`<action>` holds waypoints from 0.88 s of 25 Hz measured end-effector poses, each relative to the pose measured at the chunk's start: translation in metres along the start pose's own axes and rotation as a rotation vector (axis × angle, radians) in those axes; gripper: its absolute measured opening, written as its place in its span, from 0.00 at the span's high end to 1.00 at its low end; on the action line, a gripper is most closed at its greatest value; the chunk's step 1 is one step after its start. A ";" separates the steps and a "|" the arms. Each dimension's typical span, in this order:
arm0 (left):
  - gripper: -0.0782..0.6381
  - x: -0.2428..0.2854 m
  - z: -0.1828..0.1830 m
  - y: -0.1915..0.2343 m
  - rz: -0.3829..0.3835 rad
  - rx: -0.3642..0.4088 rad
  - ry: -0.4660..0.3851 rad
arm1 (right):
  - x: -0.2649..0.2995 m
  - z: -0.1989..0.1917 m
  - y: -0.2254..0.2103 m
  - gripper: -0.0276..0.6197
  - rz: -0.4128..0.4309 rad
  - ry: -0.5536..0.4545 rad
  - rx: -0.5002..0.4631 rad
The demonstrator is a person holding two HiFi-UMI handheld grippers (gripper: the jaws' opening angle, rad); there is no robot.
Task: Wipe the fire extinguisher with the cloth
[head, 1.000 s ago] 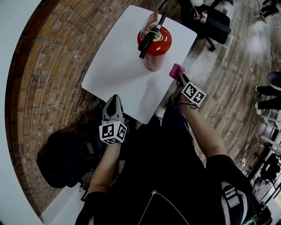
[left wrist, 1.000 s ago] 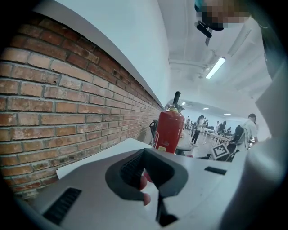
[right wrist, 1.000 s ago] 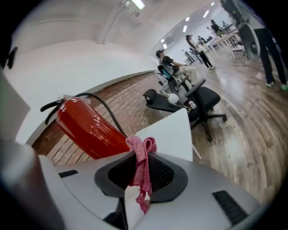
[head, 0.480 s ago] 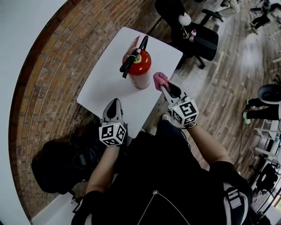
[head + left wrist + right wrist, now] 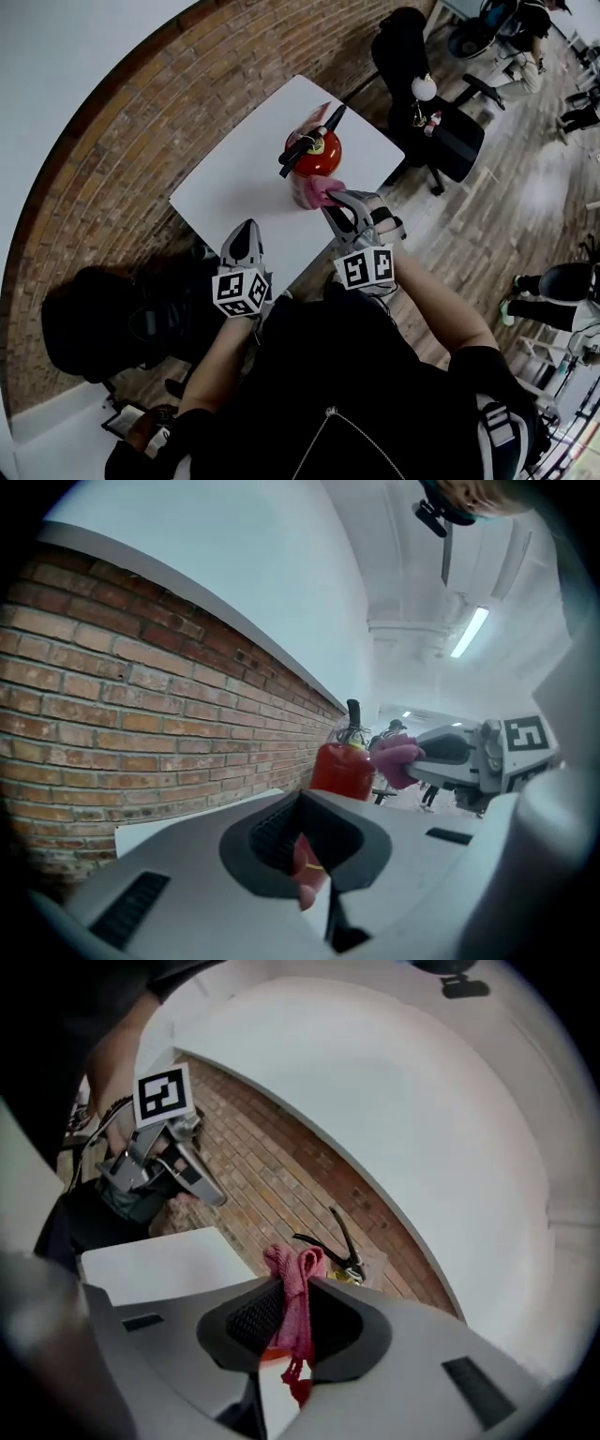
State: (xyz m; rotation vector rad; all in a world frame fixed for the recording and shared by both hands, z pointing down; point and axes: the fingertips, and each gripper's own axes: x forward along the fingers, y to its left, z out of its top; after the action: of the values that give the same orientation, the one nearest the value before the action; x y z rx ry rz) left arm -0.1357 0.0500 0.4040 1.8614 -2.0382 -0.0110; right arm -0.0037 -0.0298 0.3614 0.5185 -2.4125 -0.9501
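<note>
Rightward in the head view, the right gripper (image 5: 330,199) has come forward from beside the table edge, bringing the bunched pink cloth (image 5: 316,191) against the lower side of the red metal fire extinguisher (image 5: 316,153). Its jaws are clamped on the cloth, a fold of which sticks up above them. That forearm reaches forward across the table corner. The left gripper (image 5: 247,228) hovers over the near edge of the white rectangular table (image 5: 230,183), well apart from the extinguisher, with its jaws drawn almost together on nothing. The extinguisher stands upright near the middle of the table, its black handle on top. Counted: one extinguisher, one cloth, two grippers, one table.
</note>
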 end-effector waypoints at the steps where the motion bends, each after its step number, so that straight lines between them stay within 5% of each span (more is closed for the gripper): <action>1: 0.85 -0.003 -0.001 0.003 0.017 -0.008 -0.005 | 0.004 0.002 0.004 0.82 0.010 0.001 -0.046; 6: 0.85 -0.018 -0.012 0.019 0.096 -0.046 -0.018 | 0.026 0.000 0.017 0.82 0.045 0.019 -0.173; 22: 0.85 -0.028 -0.043 0.038 0.179 -0.123 -0.017 | 0.052 -0.013 0.044 0.82 0.168 0.092 -0.104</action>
State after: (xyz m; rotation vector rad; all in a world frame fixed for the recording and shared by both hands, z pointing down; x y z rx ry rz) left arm -0.1588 0.0920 0.4461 1.6069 -2.1565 -0.1019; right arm -0.0460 -0.0325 0.4168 0.3100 -2.2708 -0.9511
